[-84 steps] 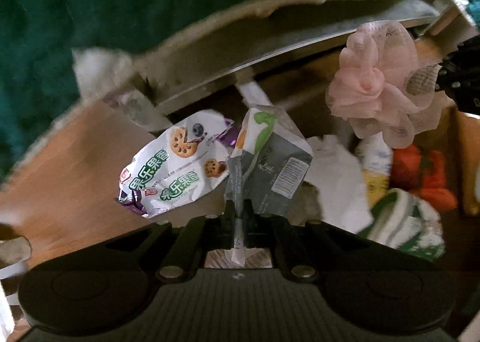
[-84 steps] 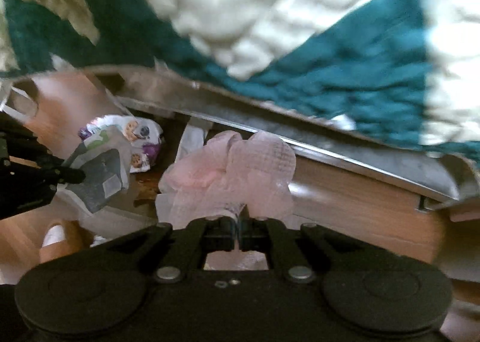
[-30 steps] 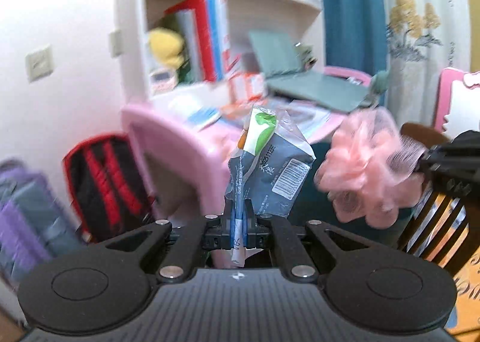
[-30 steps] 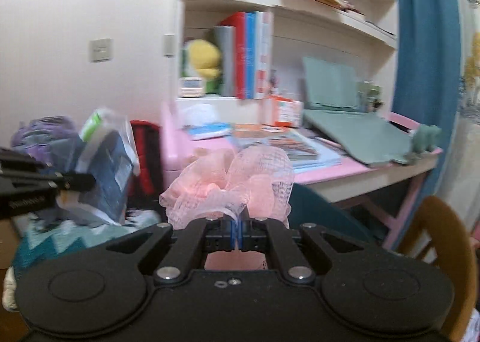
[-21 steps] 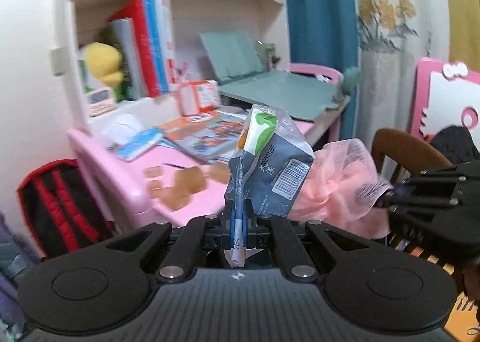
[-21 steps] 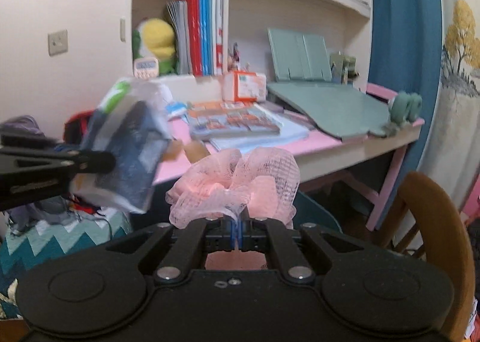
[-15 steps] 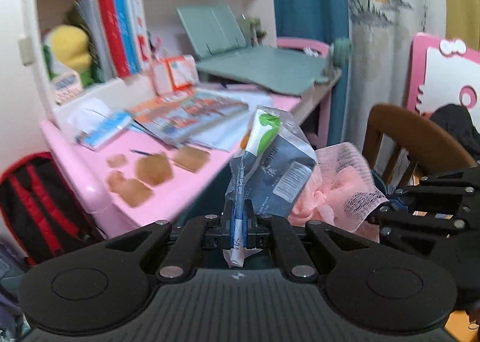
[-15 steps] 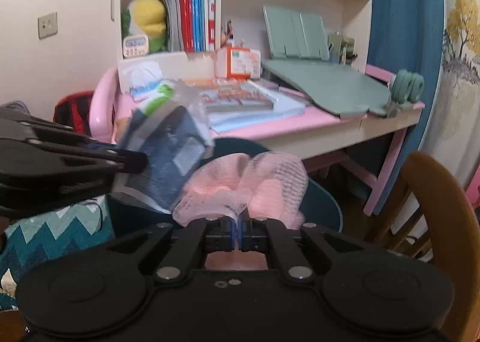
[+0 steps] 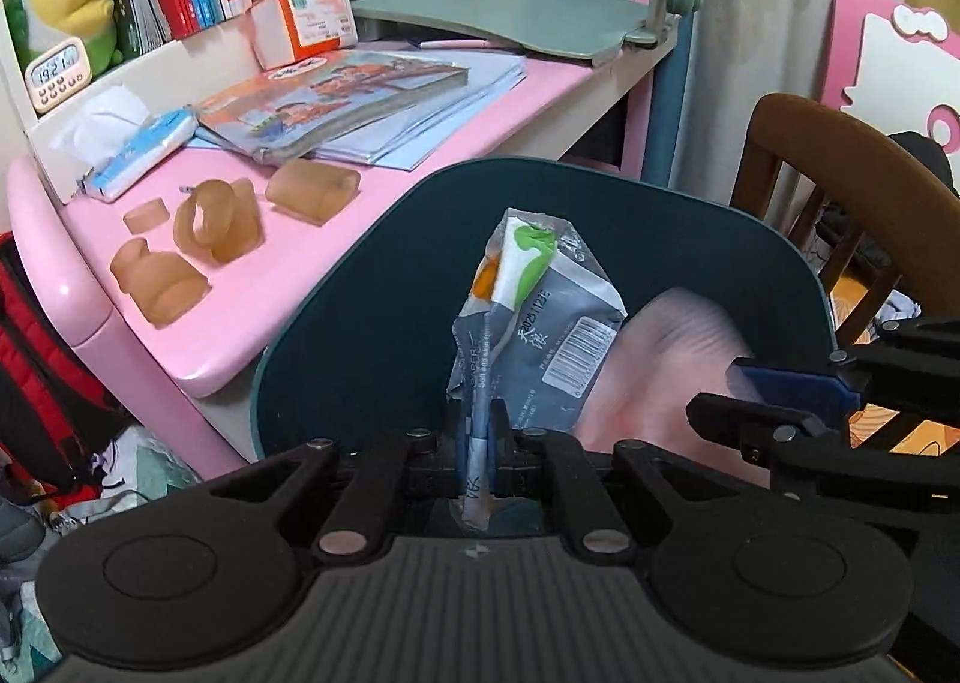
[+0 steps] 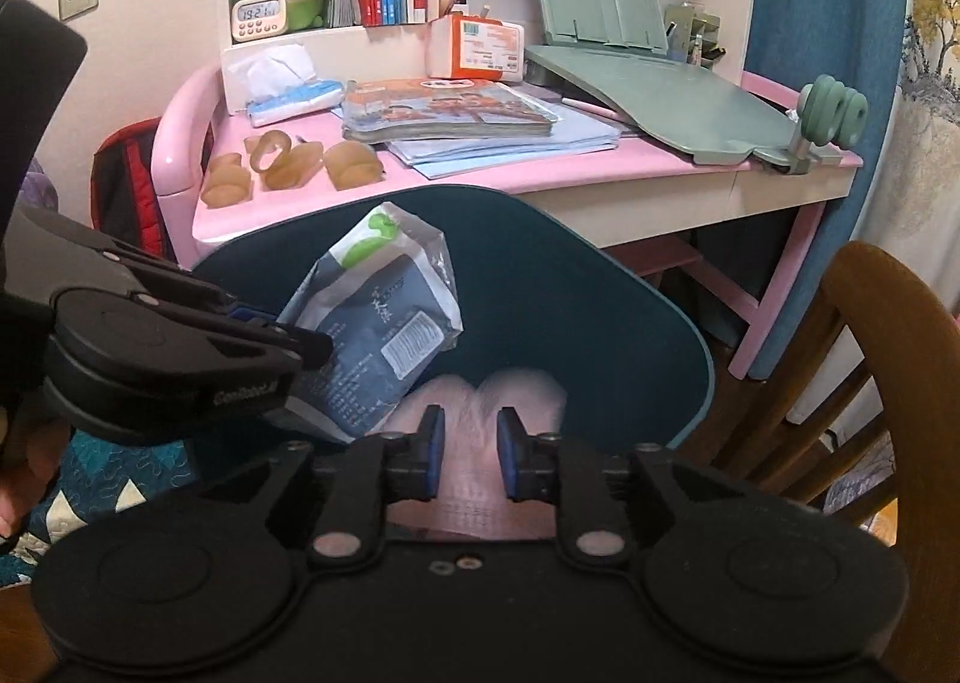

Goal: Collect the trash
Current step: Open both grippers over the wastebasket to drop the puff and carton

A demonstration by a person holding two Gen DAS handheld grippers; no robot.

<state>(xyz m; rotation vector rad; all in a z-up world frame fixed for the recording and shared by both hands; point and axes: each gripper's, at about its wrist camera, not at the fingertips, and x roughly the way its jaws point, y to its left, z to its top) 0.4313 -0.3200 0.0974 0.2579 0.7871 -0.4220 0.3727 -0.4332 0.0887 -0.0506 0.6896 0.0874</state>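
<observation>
Pink bench (image 9: 312, 275) behind; bin (image 9: 690, 239) mid-frame under both. Our left gripper (image 9: 477, 437) pinches wrapper (image 9: 534, 323) upright; right gripper (image 10: 469, 458) parted, mesh (image 10: 480, 401) loose between.

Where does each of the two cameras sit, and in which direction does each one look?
Left wrist: sits on the left gripper, looks down into the dark teal plastic bin; its fingers clamp a grey foil wrapper, and the right gripper enters from the right.
Right wrist: sits on the right gripper, looks into the bin; its jaws stand open over pink mesh netting, with the left gripper at the left.
Shared: bin, wrapper, netting, pink desk.
</observation>
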